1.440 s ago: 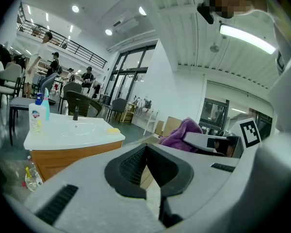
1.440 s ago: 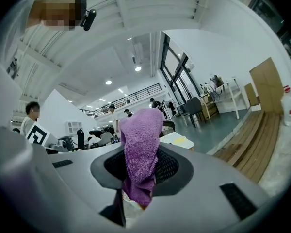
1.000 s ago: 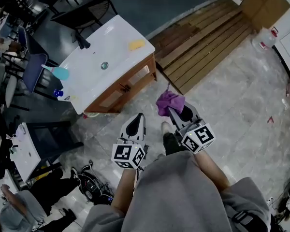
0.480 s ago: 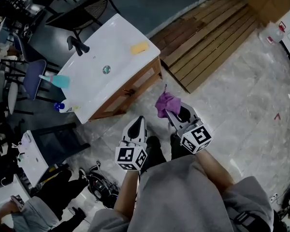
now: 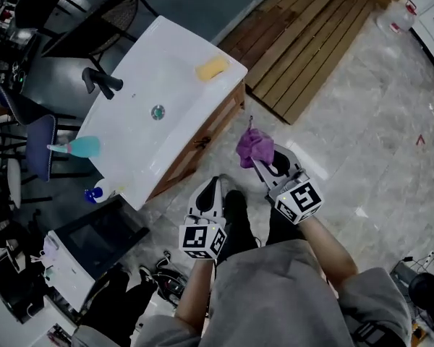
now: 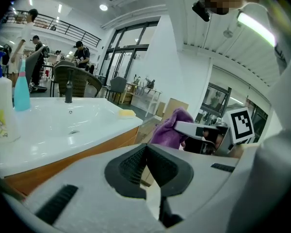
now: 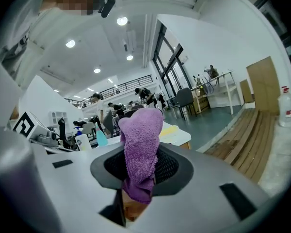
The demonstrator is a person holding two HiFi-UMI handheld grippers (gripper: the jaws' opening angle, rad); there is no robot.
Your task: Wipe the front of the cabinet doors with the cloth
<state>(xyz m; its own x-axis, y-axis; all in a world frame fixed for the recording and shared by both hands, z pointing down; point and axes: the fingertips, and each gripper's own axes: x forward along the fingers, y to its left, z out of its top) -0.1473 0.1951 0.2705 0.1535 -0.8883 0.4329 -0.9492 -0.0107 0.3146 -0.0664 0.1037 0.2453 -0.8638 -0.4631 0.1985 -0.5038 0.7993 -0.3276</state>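
A purple cloth (image 5: 254,146) is clamped in my right gripper (image 5: 261,166), which is shut on it; the cloth (image 7: 140,149) sticks up out of the jaws in the right gripper view. The wooden cabinet doors (image 5: 202,142) sit under a white sink top (image 5: 152,107), just left of the cloth and apart from it. My left gripper (image 5: 207,192) hangs lower, near the floor, shut with nothing in it. In the left gripper view the cabinet's wood front (image 6: 63,161) lies ahead on the left, and the cloth (image 6: 168,129) shows at centre right.
On the sink top lie a yellow sponge (image 5: 212,68), a black tap (image 5: 98,82), a teal spray bottle (image 5: 79,147) and a blue-capped bottle (image 5: 95,194). Wooden decking (image 5: 304,42) lies to the right of the cabinet. A dark cart (image 5: 94,241) and chairs (image 5: 40,143) stand at left.
The view has shifted closer over the cabinet. My right gripper with the cloth has come nearer the cabinet's front corner. The left gripper stays low beside it.
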